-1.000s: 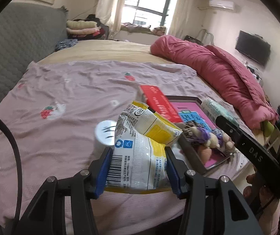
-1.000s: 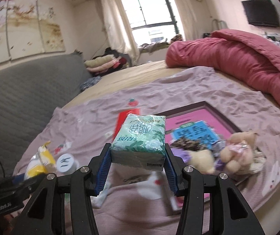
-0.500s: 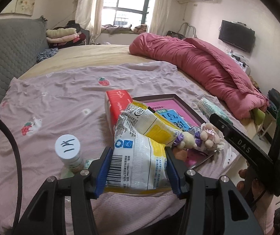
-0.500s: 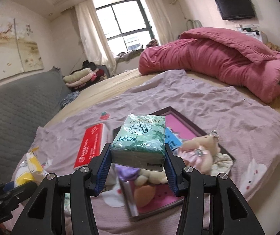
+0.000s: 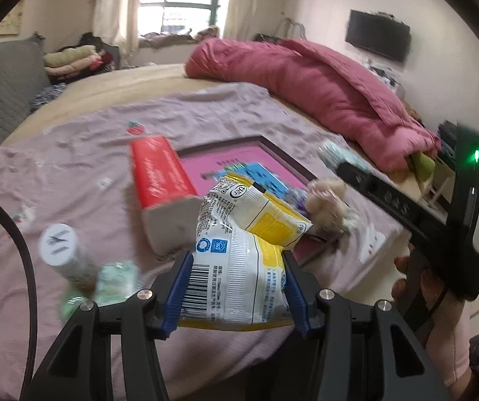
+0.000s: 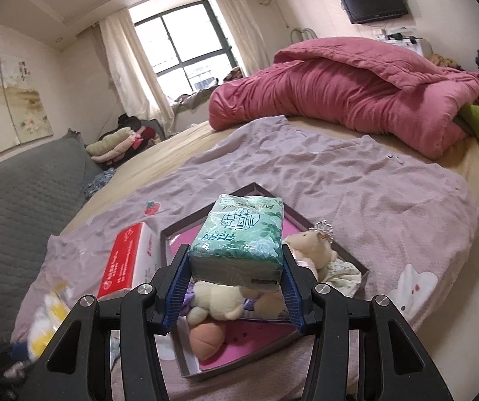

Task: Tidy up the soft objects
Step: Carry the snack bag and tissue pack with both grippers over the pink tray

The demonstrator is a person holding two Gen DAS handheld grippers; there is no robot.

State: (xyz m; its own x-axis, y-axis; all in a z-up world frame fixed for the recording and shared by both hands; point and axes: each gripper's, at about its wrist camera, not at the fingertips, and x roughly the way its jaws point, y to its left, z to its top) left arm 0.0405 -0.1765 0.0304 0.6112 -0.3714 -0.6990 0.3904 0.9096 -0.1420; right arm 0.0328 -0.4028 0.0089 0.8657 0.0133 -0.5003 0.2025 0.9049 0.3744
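Observation:
My left gripper [image 5: 236, 287] is shut on a crumpled white and yellow snack bag [image 5: 239, 244], held above the near edge of the bed. My right gripper [image 6: 236, 287] is shut on a green tissue pack [image 6: 239, 234], held over a dark-framed tray [image 6: 306, 224] with a pink bottom. Plush toys [image 6: 309, 250] lie in that tray, under and beside the pack. In the left wrist view the tray [image 5: 273, 148] lies beyond the bag, with a plush toy [image 5: 326, 200] at its right. A red and white tissue box [image 5: 162, 183] lies left of the tray.
A white-capped bottle [image 5: 60, 250] and a small green packet [image 5: 115, 277] sit at the near left on the mauve sheet [image 5: 72, 173]. A pink duvet [image 6: 340, 100] is heaped at the far right. A grey headboard [image 6: 12, 207] runs along the left.
Both grippers have swung sideways with their loads. The right one now hangs over the tray and plush toys; in the left view the tissue box and bottle have come closer.

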